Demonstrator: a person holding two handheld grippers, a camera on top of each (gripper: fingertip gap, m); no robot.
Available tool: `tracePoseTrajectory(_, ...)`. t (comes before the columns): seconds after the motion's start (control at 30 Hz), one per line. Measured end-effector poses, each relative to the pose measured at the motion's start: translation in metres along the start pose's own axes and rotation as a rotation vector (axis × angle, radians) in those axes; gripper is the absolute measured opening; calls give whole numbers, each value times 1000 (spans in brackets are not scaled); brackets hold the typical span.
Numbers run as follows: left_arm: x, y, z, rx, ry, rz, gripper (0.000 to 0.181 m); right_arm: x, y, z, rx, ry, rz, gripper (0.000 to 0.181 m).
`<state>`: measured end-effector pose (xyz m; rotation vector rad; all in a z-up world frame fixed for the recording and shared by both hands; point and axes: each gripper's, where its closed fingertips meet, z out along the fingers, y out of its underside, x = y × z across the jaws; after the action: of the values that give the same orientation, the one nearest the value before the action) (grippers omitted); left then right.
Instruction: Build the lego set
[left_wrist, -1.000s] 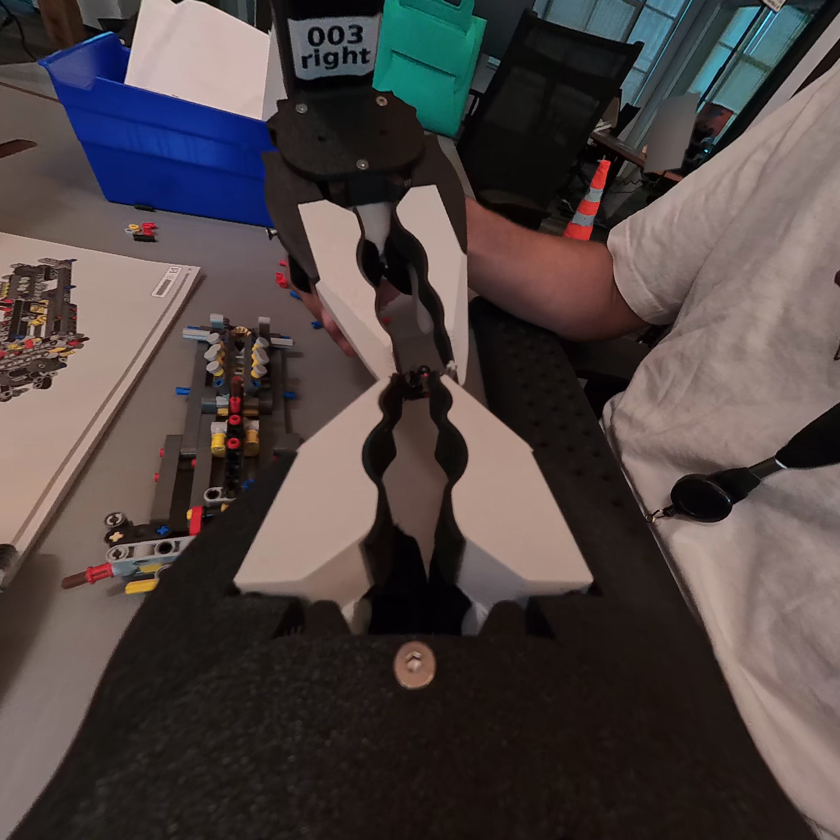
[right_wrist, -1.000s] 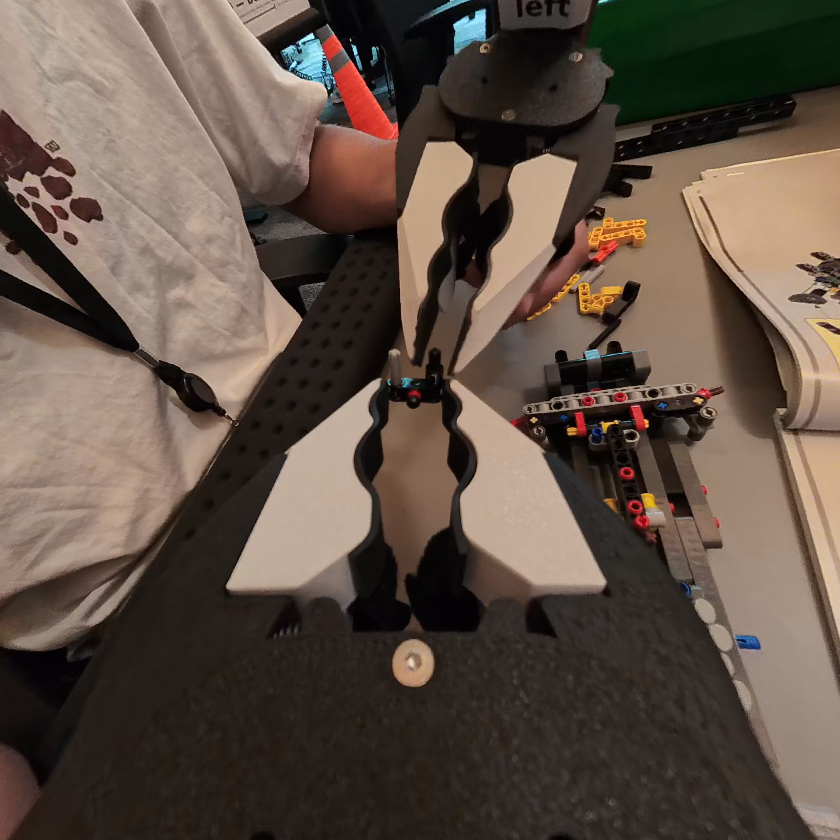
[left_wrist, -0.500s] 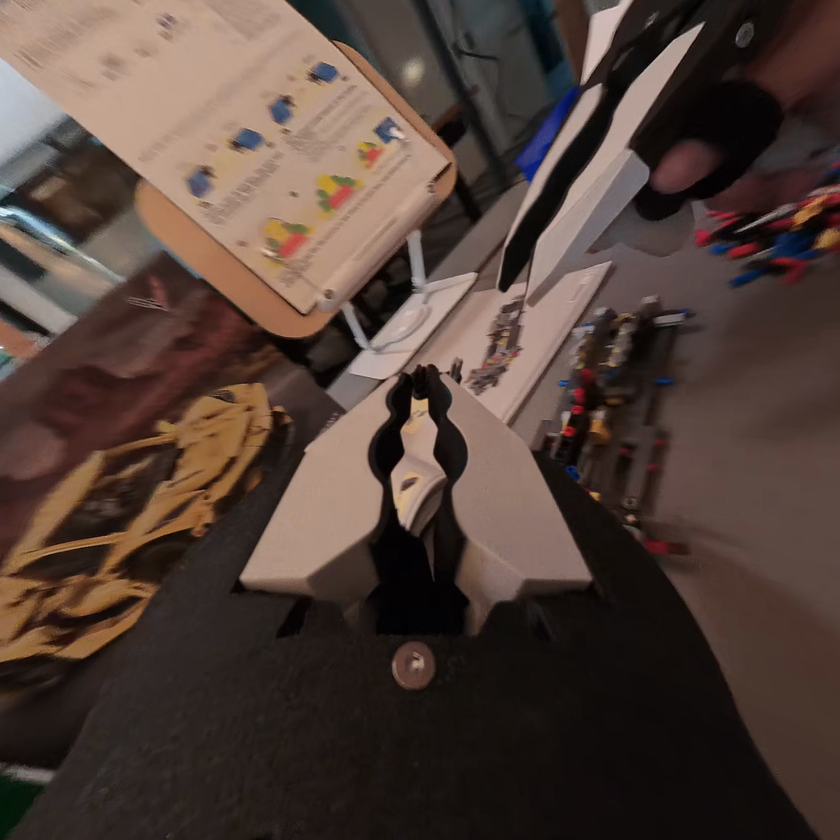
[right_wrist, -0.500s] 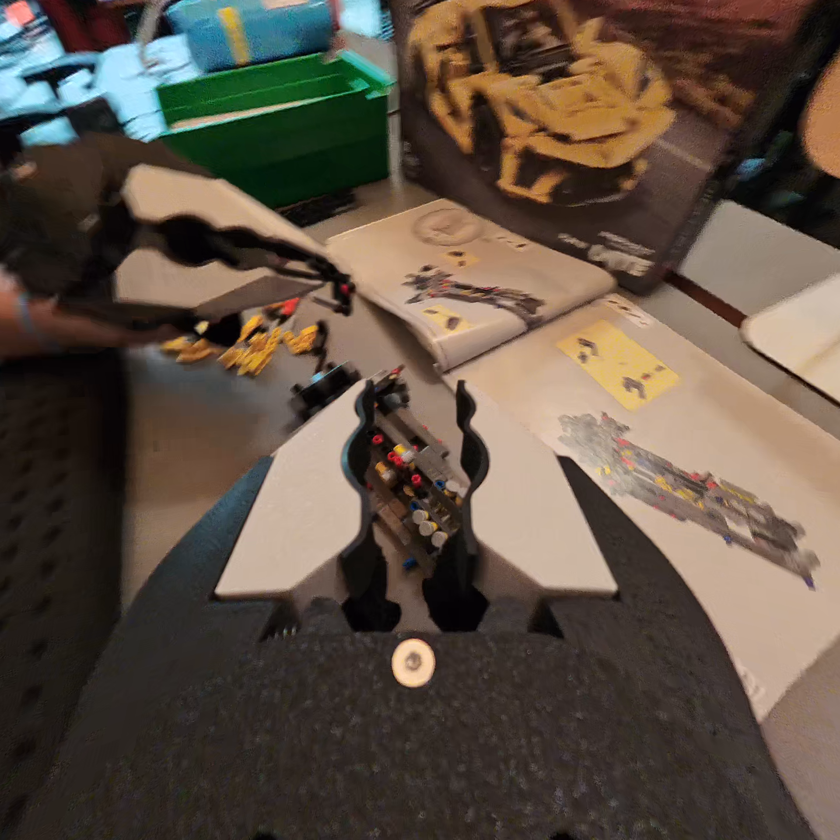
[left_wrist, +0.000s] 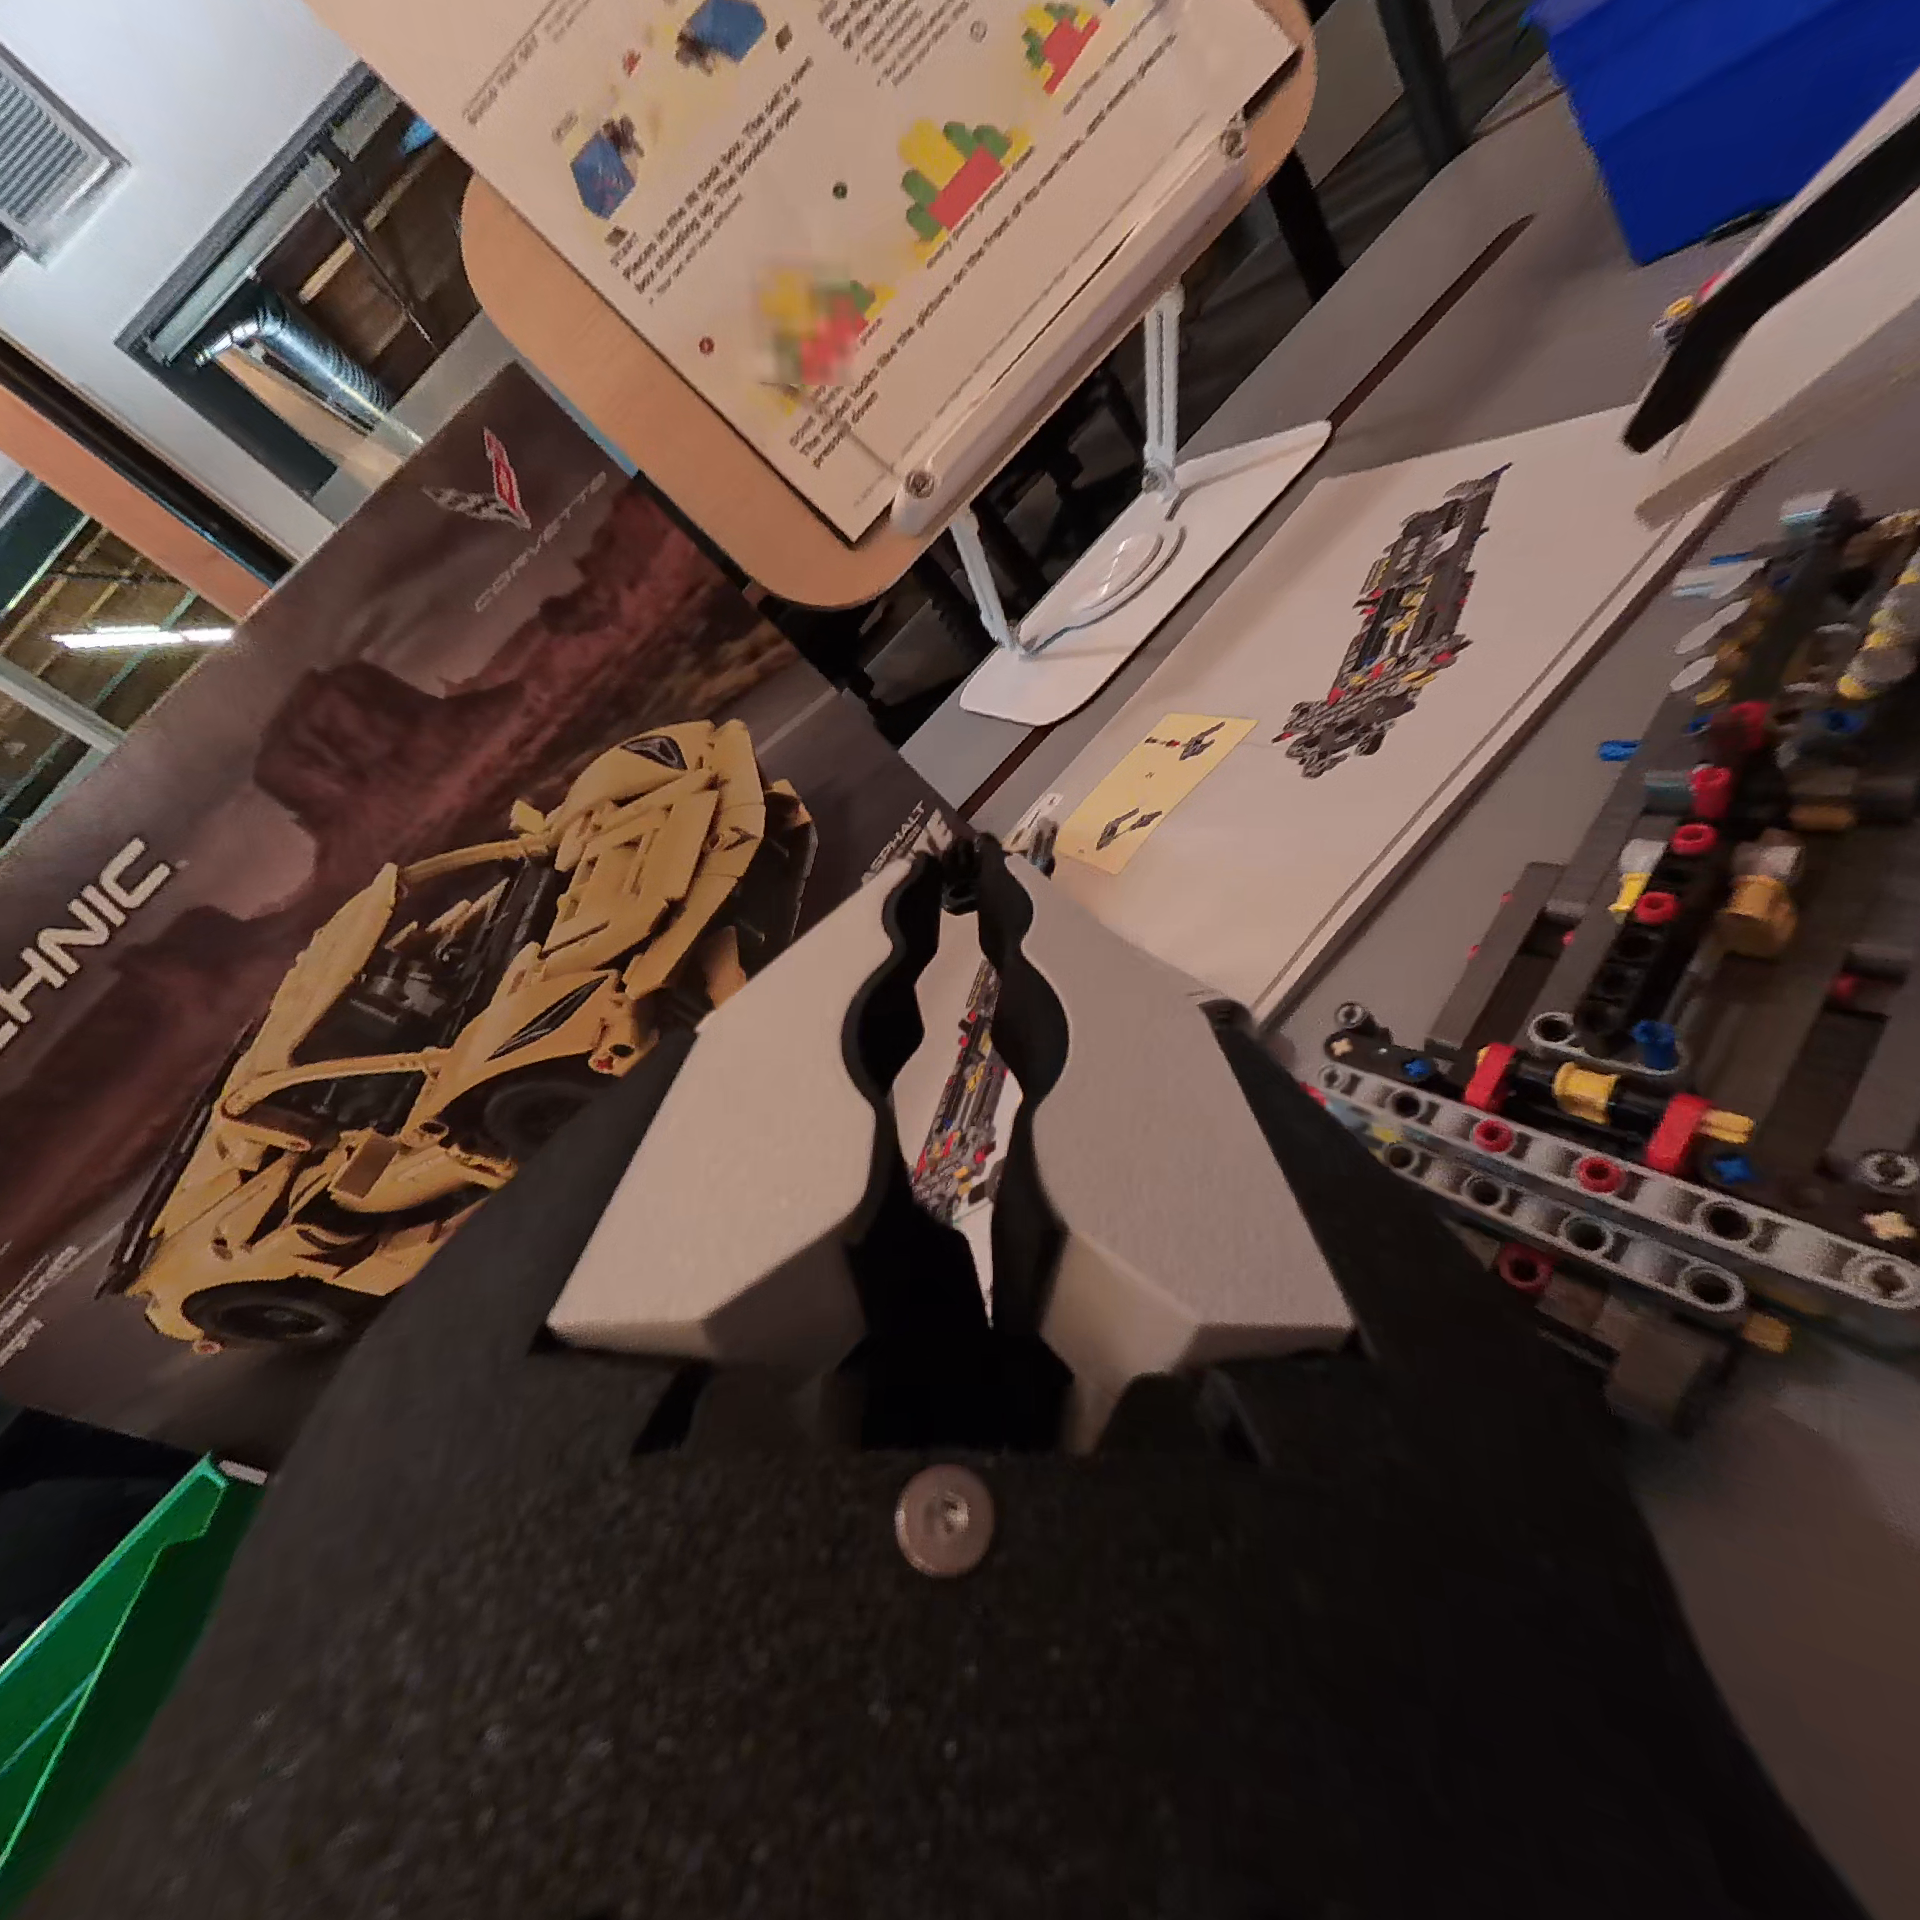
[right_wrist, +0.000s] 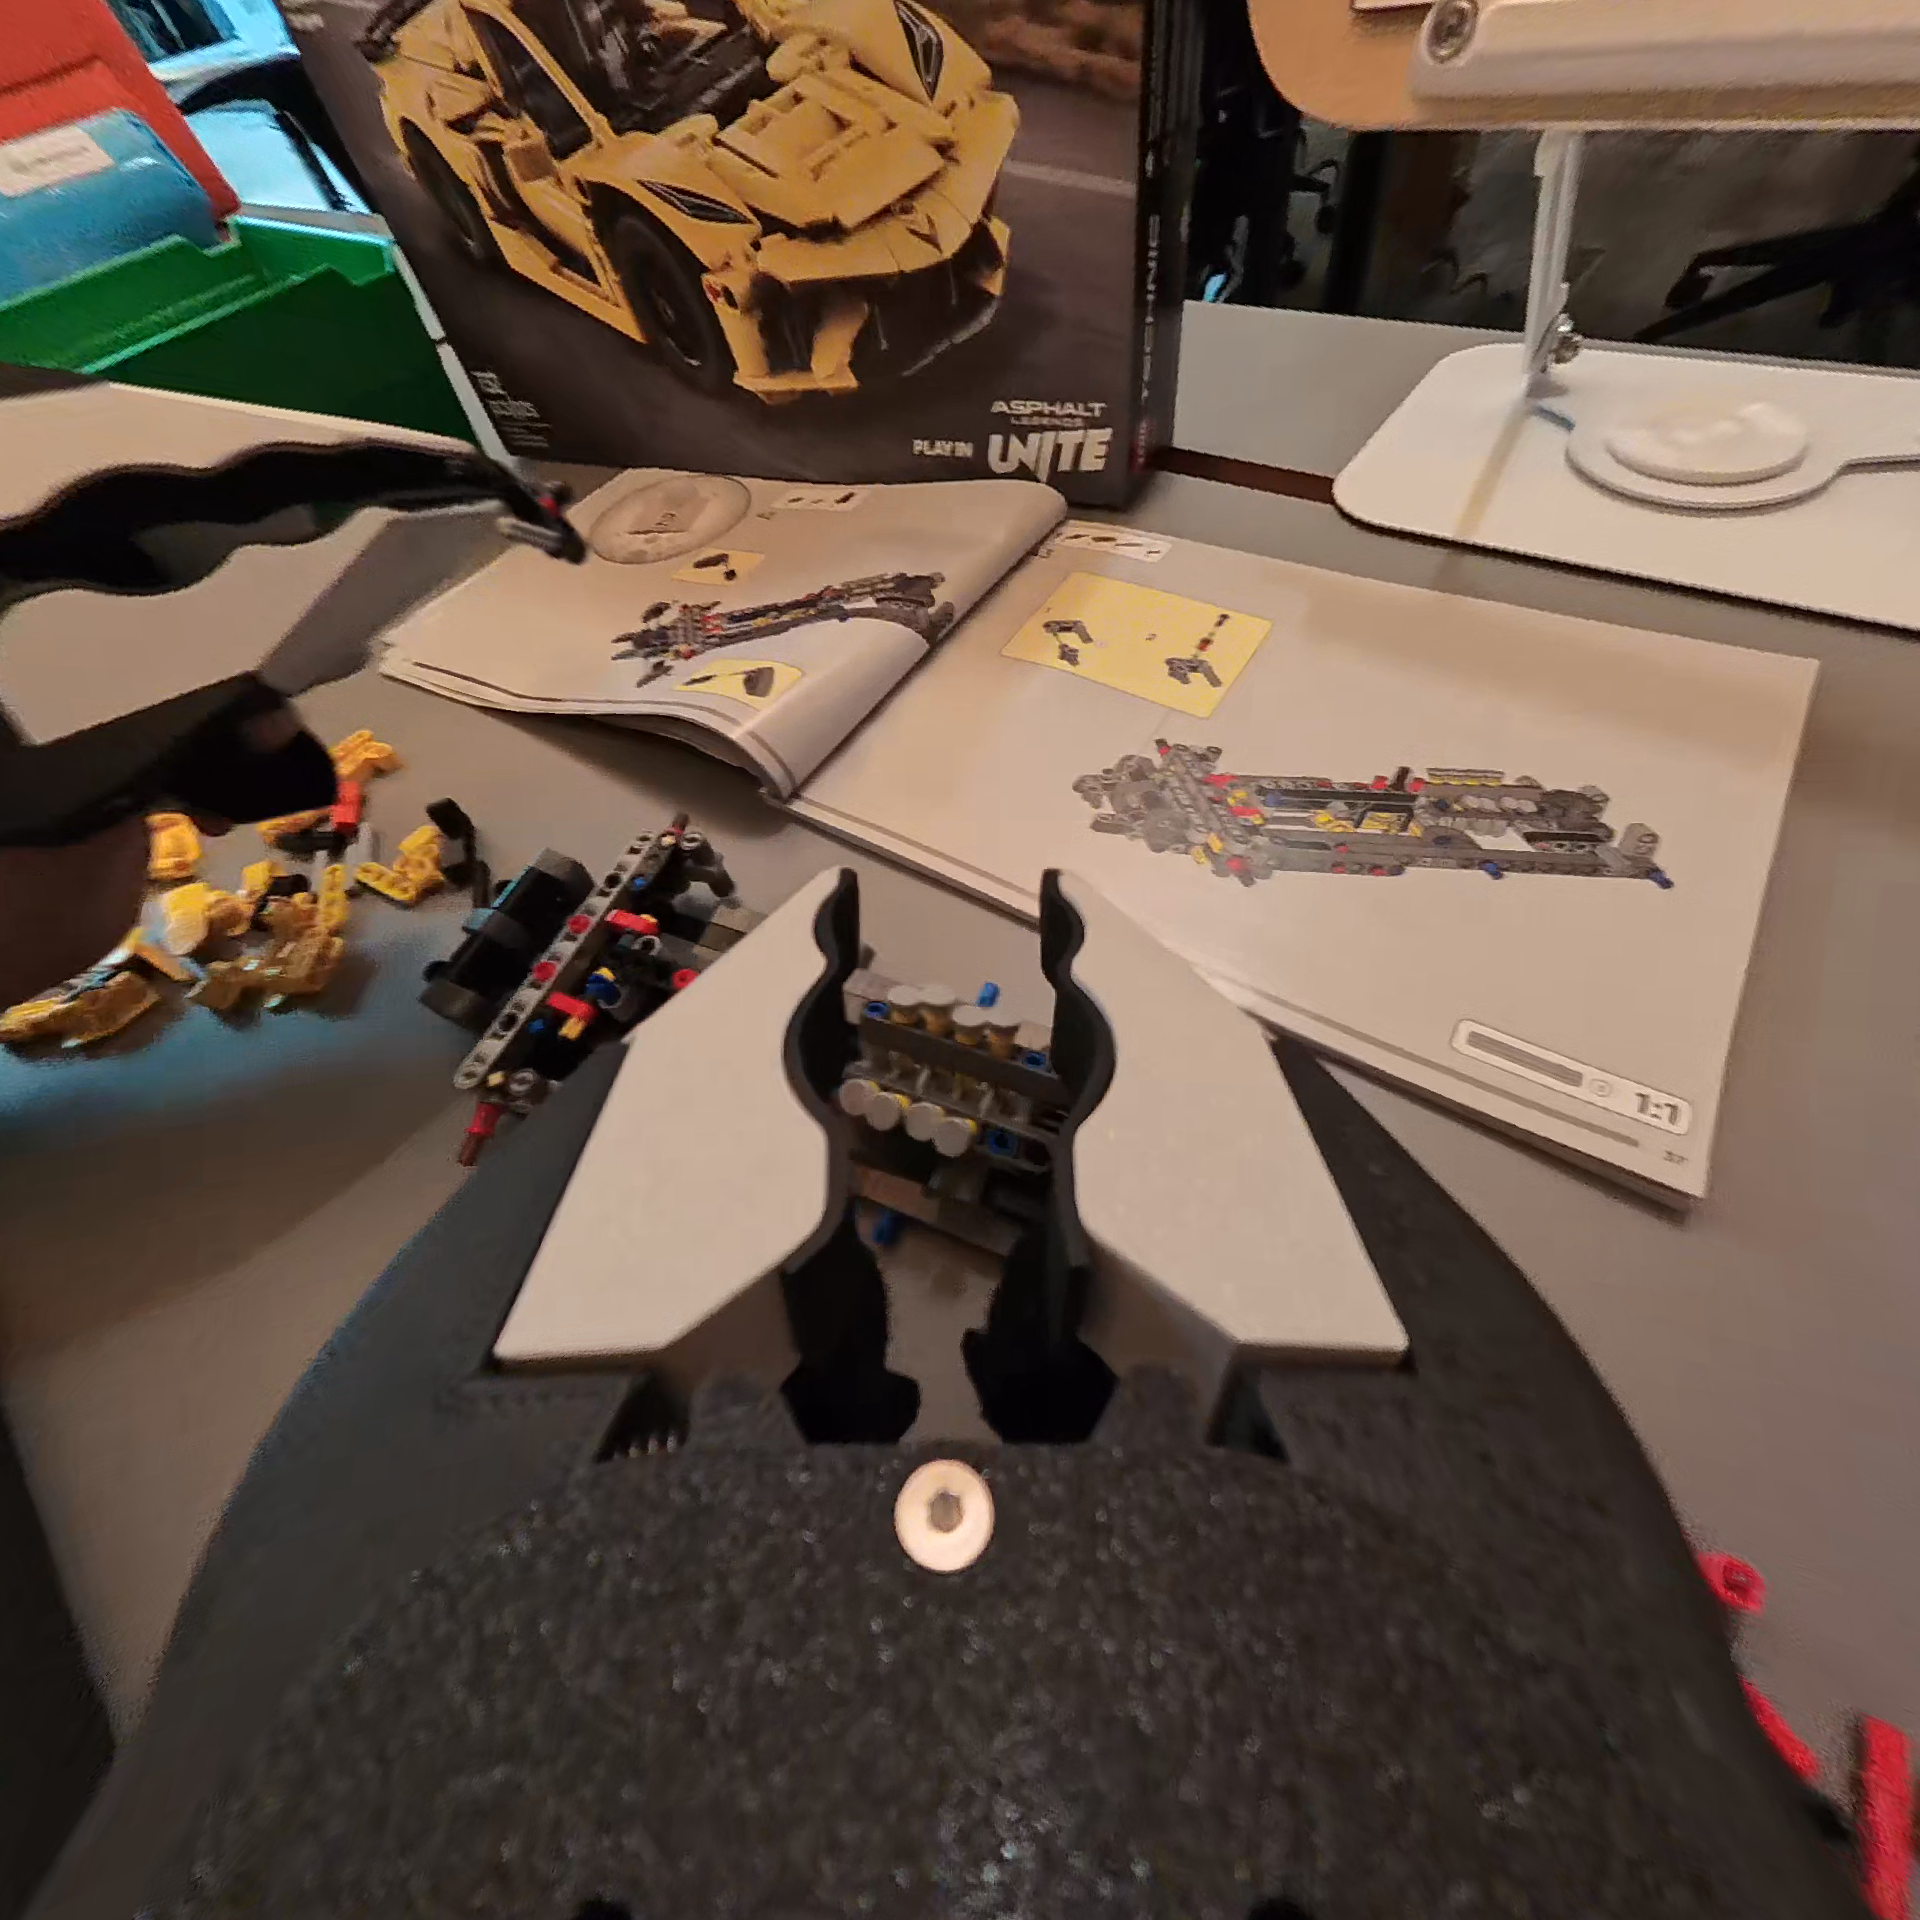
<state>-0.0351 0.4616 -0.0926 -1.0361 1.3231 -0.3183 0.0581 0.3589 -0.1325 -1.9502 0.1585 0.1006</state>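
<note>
My left gripper is shut on a small black lego piece at its very tips, held in the air in front of the set's box. The right wrist view shows the same gripper at the left, with the small black and red piece at its tips. My right gripper is open and empty. It hovers over the partly built grey and black chassis, whose row of round grey caps shows between the jaws. The chassis lies to the right in the left wrist view.
The open instruction booklet lies on the grey table behind the chassis, with the set's box standing beyond it. Loose yellow parts lie at the left. A white stand holds a sheet. There is a green bin and a blue bin. The grippers' ends are close to 15 centimetres from one another.
A second ago both grippers met tip to tip on the small piece. The right one opened and let go; the left kept it. Both swung round toward the table and booklet.
</note>
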Motion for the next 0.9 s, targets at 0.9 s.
tracePoseTrajectory(0.9, 18, 27, 47, -134, 93, -9, 6, -21, 13, -3, -65, -213, 2, 26)
